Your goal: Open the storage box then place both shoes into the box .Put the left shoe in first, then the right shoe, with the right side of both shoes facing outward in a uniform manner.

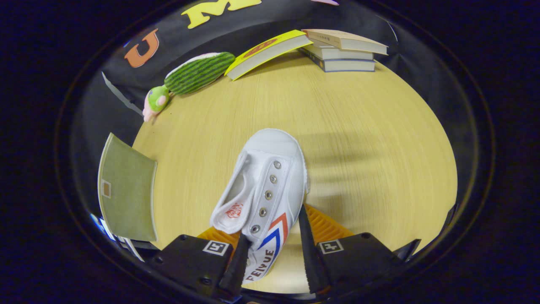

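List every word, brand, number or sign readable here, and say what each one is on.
"FEIVUE": on the heel side of the white shoe, between the open fingers of the gripper.
Red stamp on the shoe's insole: too small to read.
Red mark on the yellow book: blurred.
Square coded tags on the gripper: patterns, no words.

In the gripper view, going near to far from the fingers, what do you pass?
Gripper, its fingers either side of the white shoe's heel → white shoe → bare wooden table → yellow-covered book leaning on the stack of books.
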`<state>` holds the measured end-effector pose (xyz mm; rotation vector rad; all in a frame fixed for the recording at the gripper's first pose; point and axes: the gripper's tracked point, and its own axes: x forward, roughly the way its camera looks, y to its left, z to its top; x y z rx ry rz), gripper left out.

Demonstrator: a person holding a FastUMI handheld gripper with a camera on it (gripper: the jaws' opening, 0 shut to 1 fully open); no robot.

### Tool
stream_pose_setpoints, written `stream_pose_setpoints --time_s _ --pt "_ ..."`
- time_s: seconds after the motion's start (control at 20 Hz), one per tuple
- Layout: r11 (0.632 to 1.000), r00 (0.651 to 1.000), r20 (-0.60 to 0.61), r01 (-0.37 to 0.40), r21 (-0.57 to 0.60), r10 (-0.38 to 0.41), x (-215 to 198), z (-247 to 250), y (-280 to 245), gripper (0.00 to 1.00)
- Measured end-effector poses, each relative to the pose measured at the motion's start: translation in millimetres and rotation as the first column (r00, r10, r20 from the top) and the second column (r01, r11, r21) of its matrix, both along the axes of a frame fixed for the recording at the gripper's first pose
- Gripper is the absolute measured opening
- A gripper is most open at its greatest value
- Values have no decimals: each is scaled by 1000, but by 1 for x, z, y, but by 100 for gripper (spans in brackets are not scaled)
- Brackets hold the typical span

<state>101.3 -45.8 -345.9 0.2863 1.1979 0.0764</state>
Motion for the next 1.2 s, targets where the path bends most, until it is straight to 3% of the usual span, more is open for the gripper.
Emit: stream_pose_setpoints --time_s 0.15,0.2,0.25,0.45,0.65,0.95,1.2 --pt "998 998 -9 58 -20 -58 2 0 -15 35" --pt "995 995 -26 96 8 -95 0 0 -15 10" --pt "991 991 -43 130 37 -128 1 1 -15 7" --pt "967 977 -124 195 163 -176 -9 6 2 6" --pt "953 975 -151 197 230 -165 -25 30 32 6" --pt "960 992 -51 122 251 -113 -25 132 90 6" --pt "959 999 15 33 280 -38 -19 218 179 6"
